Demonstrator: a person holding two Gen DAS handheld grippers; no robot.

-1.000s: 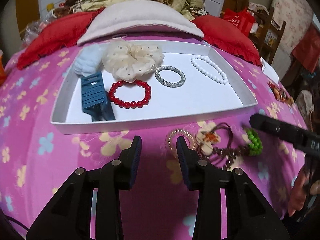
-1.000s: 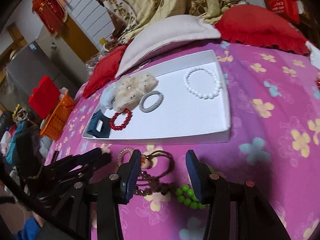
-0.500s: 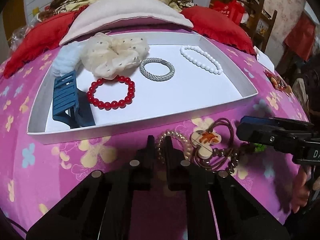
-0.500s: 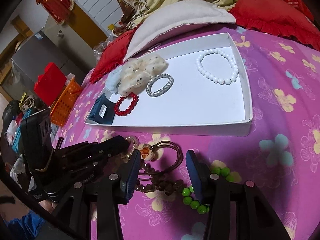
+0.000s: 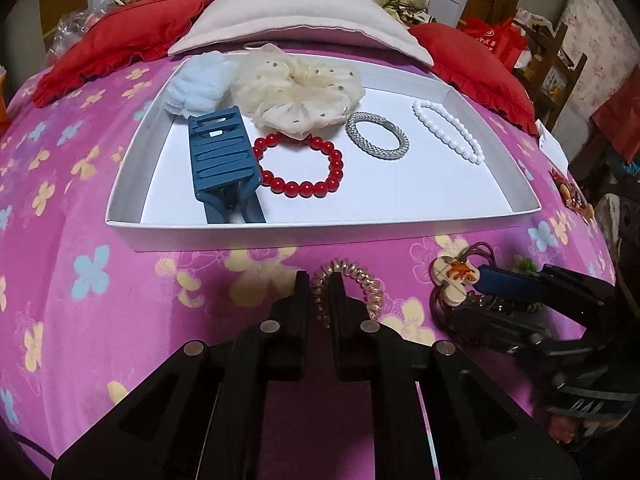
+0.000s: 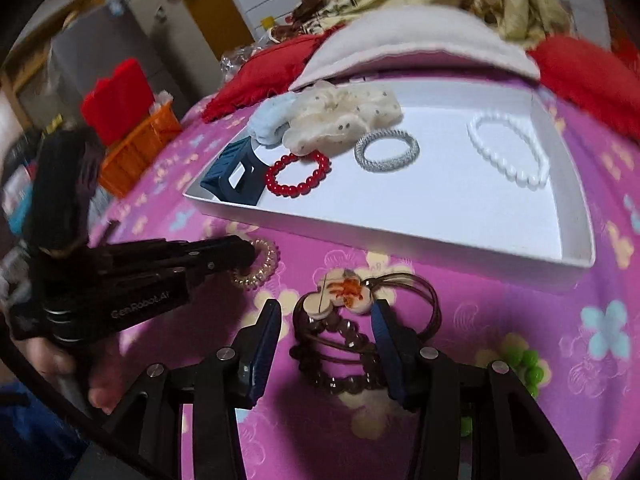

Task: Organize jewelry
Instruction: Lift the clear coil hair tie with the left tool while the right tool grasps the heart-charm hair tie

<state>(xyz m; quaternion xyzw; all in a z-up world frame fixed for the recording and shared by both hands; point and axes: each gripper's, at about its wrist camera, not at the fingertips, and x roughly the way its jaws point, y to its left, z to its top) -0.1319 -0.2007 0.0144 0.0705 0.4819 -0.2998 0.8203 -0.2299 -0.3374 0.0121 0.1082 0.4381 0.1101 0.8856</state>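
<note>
A white tray [image 5: 320, 236] [image 6: 360, 232] lies on the pink flowered bedspread. In front of it, my left gripper [image 5: 319, 282] [image 6: 248, 254] is shut on a clear spiral hair tie [image 5: 360, 276] [image 6: 264, 260], whose near loop is pinched between the pads. To its right, my right gripper [image 6: 326, 308] [image 5: 472, 296] stands open, straddling a brown bead bracelet [image 6: 340, 344] with a cream flower charm [image 6: 340, 294] [image 5: 454, 276]; the pads are not pressing on it. A green bead bracelet [image 6: 524, 364] lies just right of that gripper.
The tray holds a blue claw clip [image 5: 222, 160], a red bead bracelet [image 5: 300, 168], a silver bracelet [image 5: 376, 140], a white bead bracelet [image 5: 448, 132] and two scrunchies [image 5: 296, 92]. Red cushions and a pale pillow [image 5: 296, 16] lie behind. An orange basket [image 6: 136, 148] stands at left.
My left gripper went from open to shut on the spiral hair tie. The right gripper slid left and rolled, and now straddles the brown bracelet and flower charm.
</note>
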